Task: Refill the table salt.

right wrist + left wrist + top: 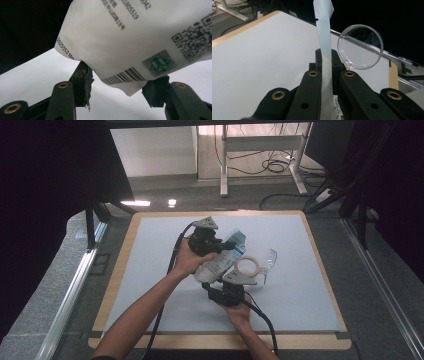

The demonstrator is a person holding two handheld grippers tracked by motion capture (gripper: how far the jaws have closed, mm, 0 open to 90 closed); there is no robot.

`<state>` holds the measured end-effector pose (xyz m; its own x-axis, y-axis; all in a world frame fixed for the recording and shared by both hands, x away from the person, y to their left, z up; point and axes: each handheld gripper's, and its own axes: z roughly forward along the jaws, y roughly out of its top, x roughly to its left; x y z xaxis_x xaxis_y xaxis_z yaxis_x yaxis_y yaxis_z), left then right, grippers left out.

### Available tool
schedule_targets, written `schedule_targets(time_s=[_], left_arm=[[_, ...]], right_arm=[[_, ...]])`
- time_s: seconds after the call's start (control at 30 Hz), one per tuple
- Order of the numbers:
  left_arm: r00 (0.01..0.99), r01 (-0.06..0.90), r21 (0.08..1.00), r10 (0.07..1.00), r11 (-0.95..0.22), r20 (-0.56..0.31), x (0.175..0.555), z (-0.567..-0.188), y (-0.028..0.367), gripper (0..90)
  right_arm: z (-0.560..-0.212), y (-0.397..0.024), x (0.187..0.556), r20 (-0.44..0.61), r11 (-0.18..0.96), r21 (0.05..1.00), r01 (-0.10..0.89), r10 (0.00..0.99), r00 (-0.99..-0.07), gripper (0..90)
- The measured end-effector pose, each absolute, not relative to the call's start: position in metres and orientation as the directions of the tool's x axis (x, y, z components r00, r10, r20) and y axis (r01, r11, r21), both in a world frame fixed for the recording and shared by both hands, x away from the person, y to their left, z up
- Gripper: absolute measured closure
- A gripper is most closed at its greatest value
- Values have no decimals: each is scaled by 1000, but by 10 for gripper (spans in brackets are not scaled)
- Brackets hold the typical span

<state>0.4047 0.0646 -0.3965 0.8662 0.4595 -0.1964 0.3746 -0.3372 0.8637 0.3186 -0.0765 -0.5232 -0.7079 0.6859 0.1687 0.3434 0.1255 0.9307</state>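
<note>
A white bag [218, 263] with printed text and a barcode hangs tilted above the table between both hands. My left gripper [216, 245] is shut on the bag's flat sealed top, which rises as a thin pale strip [324, 32] between the closed jaws of the left gripper [327, 58]. My right gripper [228, 274] comes from below, and in its own view the right gripper [120, 82] has the bag's bulging bottom corner [140, 37] wedged between its jaws, both pads touching it.
A clear round plastic cup [269, 258] lies on the white table mat [310, 295] just right of the bag; its rim faces the left gripper's camera as a clear cup [360, 47]. A pale ring [247, 266] sits by the right gripper. The mat ends at a wooden border [220, 341].
</note>
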Motion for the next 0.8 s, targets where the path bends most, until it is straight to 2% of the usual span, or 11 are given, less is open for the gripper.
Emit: schedule_targets(time_s=[0.8], left_arm=[[875,384,812,455,-440,-167,420,-391,35,900]], right_arm=[[-517,-76,320,210,45,937,346,718,-664,472]])
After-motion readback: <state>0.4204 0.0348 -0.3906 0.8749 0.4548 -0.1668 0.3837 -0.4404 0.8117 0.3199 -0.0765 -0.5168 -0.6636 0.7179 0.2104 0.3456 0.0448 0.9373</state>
